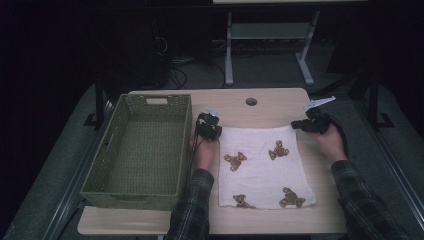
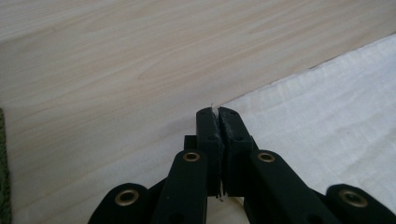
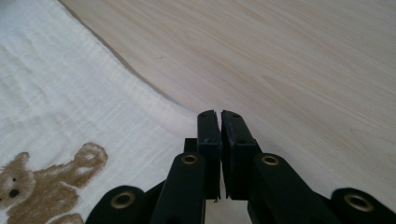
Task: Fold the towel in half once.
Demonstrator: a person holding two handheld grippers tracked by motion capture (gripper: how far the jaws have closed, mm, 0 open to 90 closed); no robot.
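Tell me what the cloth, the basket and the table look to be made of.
Cloth: soft woven cotton or muslin by the look, matte white with a crinkled weave and brown printed bears. Basket: green, probably moulded plastic in a woven pattern, with cut-out handles; it could be dyed wicker. Table: pale wood or wood-look laminate, smooth, with visible grain; which of the two cannot be told.

the light wooden table carried two things. a white cloth printed with brown teddy bears lay flat on it, just right of a green woven basket, which stood along the table's left part. beyond the cloth, near the far edge, a round cable hole opened in the tabletop.
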